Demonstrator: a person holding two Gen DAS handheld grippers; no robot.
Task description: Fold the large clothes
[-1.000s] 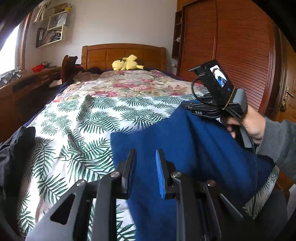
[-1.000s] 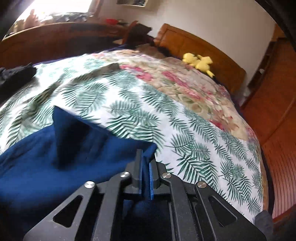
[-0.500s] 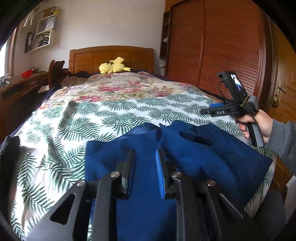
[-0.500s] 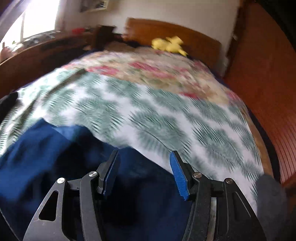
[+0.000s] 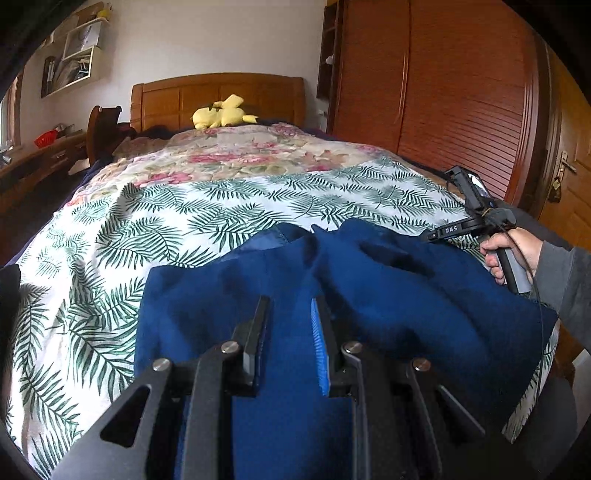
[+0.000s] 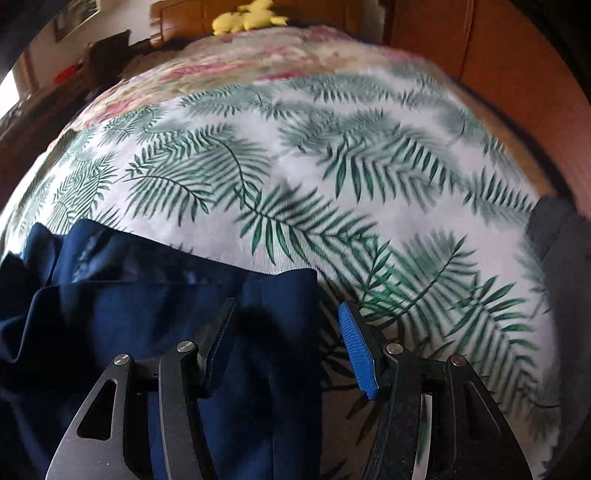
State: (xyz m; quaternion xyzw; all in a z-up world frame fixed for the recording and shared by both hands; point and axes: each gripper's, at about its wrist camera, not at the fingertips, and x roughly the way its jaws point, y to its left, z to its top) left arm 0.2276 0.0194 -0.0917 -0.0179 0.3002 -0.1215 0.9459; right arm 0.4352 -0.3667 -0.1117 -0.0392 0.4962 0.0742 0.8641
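The right tongs (image 6: pixel 286 330) stand parted, their jaws just having closed a little, gripping nothing; the navy garment's (image 6: pixel 122 291) edge lies beneath the gap on the palm-leaf bedspread (image 6: pixel 295 166). A yellow plush toy (image 6: pixel 247 18) sits far beyond the garment, by the headboard (image 6: pixel 184 16)

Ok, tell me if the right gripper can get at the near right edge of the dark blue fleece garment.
Probably yes. The right gripper stands open right over the dark blue fleece garment, its edge between the fingers, its jaws having just closed slightly. Nothing blocks it.
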